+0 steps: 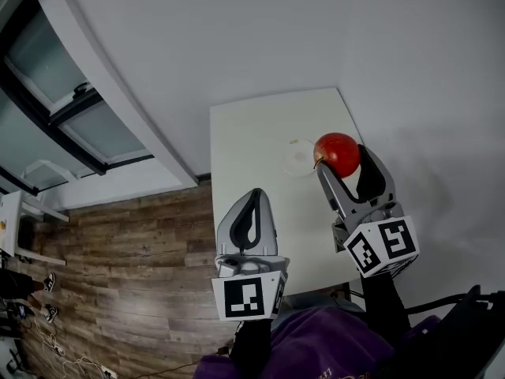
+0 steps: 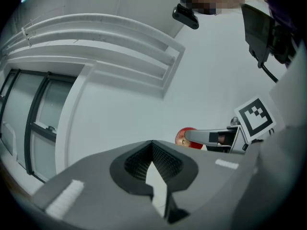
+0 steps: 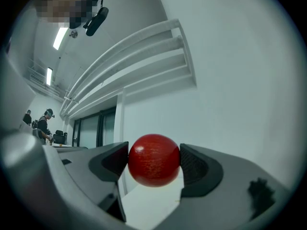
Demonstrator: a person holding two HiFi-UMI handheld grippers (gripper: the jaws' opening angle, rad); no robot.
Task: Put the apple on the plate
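A red apple (image 1: 338, 153) is held above the small white table (image 1: 252, 148), with my right gripper (image 1: 343, 161) shut on it. Both pads press the apple (image 3: 153, 159) from its sides in the right gripper view. A small pale plate (image 1: 297, 158) lies on the table just left of the apple and lower down. My left gripper (image 1: 252, 204) hangs over the table's near left part with its jaws shut and nothing between them. The left gripper view shows its closed tips (image 2: 152, 146), and beyond them the apple (image 2: 183, 137) in the right gripper.
The table stands against a white wall, its left edge over the wood floor (image 1: 134, 275). A dark-framed window (image 1: 55, 101) with a white ledge runs along the left. Dark gear (image 1: 465, 330) sits at the lower right. A person (image 3: 45, 124) stands far off.
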